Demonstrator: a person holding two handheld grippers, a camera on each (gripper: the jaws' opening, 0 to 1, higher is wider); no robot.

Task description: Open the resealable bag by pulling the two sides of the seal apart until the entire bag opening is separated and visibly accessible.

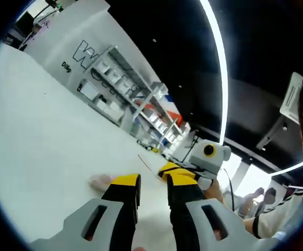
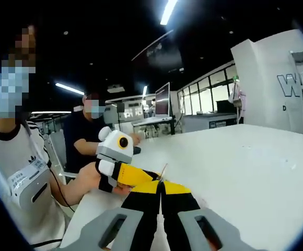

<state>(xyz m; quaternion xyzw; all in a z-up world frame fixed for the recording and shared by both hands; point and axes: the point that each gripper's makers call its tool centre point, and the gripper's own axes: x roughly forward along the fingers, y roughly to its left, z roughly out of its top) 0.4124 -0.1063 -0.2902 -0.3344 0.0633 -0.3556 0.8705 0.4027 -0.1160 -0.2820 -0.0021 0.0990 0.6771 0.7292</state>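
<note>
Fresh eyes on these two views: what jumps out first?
The two yellow-tipped grippers meeting over the white table: in the right gripper view the right gripper has its jaws shut on a thin edge of the bag, with the left gripper coming in from the left. In the left gripper view, the left gripper stands slightly parted, with shelving behind.

The resealable bag (image 2: 163, 171) was nearly see-through, so what showed of it was mainly its seal: a thin, straight strip with a reddish line along it. The strip stood up tilted from the tips of the right gripper (image 2: 161, 184), whose jaws were pressed together on it, above the white tabletop (image 2: 256, 157) and near one of its edges. In the left gripper view the strip (image 1: 144, 162) slanted just beside the right gripper's yellow tips; whether the seal was parted could not be told.
</note>
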